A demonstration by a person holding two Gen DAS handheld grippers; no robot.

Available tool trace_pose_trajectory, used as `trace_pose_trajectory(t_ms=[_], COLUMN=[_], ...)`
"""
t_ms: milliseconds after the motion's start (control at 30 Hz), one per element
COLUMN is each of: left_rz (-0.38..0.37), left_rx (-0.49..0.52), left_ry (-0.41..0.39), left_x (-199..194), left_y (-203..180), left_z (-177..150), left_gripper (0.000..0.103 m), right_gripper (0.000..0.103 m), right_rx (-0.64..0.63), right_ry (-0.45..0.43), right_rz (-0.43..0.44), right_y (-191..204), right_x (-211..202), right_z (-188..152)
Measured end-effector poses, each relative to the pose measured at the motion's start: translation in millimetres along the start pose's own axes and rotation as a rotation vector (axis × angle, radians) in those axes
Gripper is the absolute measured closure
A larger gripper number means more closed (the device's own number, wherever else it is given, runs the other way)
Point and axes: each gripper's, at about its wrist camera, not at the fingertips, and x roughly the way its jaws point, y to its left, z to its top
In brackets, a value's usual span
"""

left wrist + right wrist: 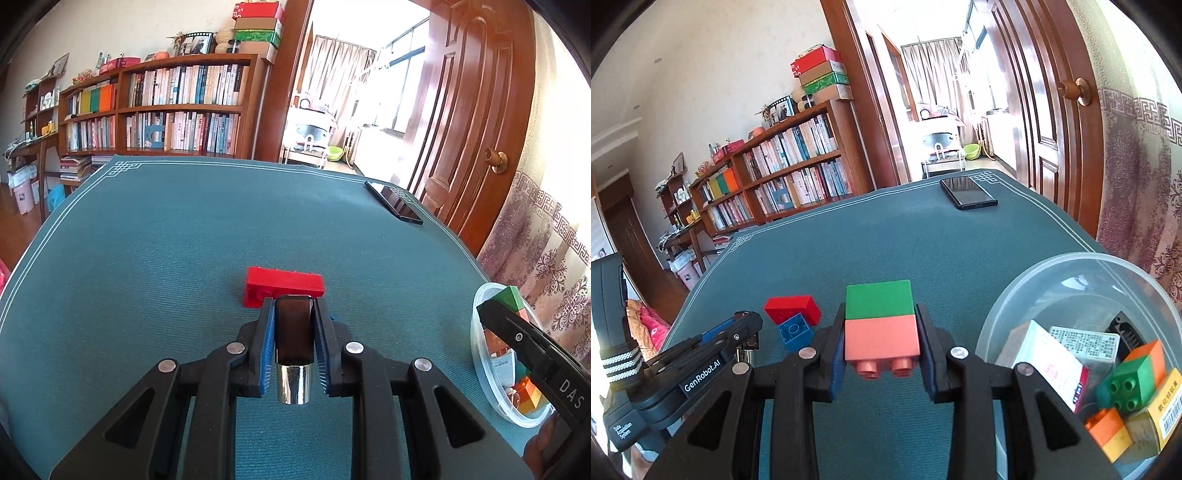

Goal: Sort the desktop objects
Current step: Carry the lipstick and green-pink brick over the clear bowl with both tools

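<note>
My left gripper (pixel 294 310) is shut on a small dark brown bottle with a silver cap (pixel 293 350), held just above the teal mat, right in front of a red brick (pixel 284 286). My right gripper (pixel 881 325) is shut on a green-and-pink brick stack (pixel 880 325), held above the mat to the left of a clear plastic bowl (pixel 1015 295). The bowl also shows in the left wrist view (pixel 476 347). In the right wrist view the red brick (pixel 792 308) rests on a blue brick (pixel 794 330), with the left gripper (pixel 753 332) beside them.
The bowl holds small boxes (pixel 1052 365) and green, orange and yellow bricks (pixel 1132 384). A black phone (pixel 967 192) lies at the mat's far right corner, also in the left wrist view (pixel 393 201). Bookshelves (pixel 166 107) and a wooden door (pixel 472 110) stand beyond the table.
</note>
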Motion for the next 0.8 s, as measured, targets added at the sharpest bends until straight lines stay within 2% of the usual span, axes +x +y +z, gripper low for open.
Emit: trace_pose_trajectory(t_ms=[233, 800], left_rz=[-0.046, -0.233], left_rx=[0.058, 0.171], left_ry=[0.01, 0.067], left_x=[-6, -7], left_y=[-32, -122], left_z=[-1, -4], left_gripper=[0.081, 0.081], right_gripper=[0.066, 0.066], right_rx=[0.048, 0.172], right_ry=[-0.031, -0.06], right_rz=[-0.051, -0.195], right_y=[-30, -102], right_x=[-24, -47], right_z=[1, 9])
